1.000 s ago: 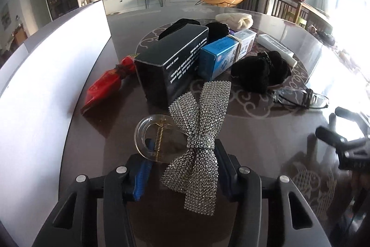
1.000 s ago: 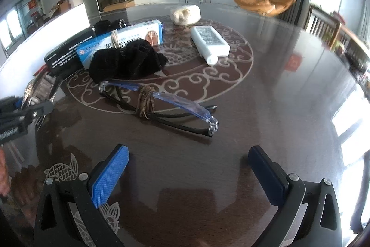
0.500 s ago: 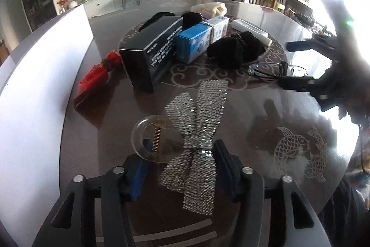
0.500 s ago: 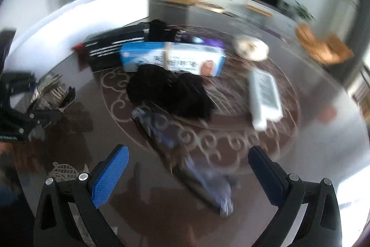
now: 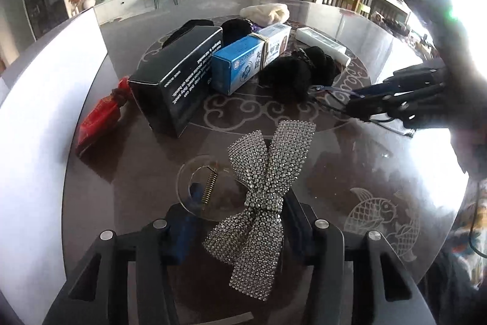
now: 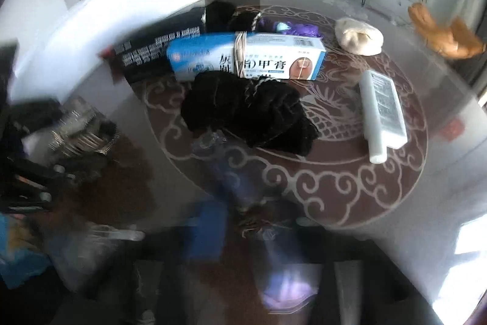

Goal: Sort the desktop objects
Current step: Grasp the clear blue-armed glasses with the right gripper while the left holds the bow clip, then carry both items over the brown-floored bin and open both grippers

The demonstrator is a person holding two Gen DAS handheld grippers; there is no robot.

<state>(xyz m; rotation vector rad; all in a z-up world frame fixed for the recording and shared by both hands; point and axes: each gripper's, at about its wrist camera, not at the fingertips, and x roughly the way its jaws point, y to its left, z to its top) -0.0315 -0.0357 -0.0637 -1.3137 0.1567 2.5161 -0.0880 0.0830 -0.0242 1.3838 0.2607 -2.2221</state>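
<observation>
A rhinestone bow hair clip (image 5: 268,188) with a clear ring and spring sits between the fingers of my left gripper (image 5: 237,221), just above the dark table. The jaws are closing and press on the clip at its knot. Blue-framed glasses (image 6: 231,172), tied with a brown band, lie in front of a black fuzzy cloth (image 6: 249,114). My right gripper (image 6: 258,230) is blurred, and its jaws are shut on the glasses near the band. In the left wrist view the right gripper (image 5: 362,105) reaches in from the right onto the glasses (image 5: 325,89).
A black box (image 5: 179,78), a blue and white ointment box (image 6: 246,57), a white bottle (image 6: 382,111), a cream cloth (image 6: 359,38) and a red packet (image 5: 100,114) lie on the round table. A white panel (image 5: 45,111) borders its left side.
My right gripper swung over the glasses and went from wide open to shut on them. The bow clip stayed between the left fingers, and that view turned slightly.
</observation>
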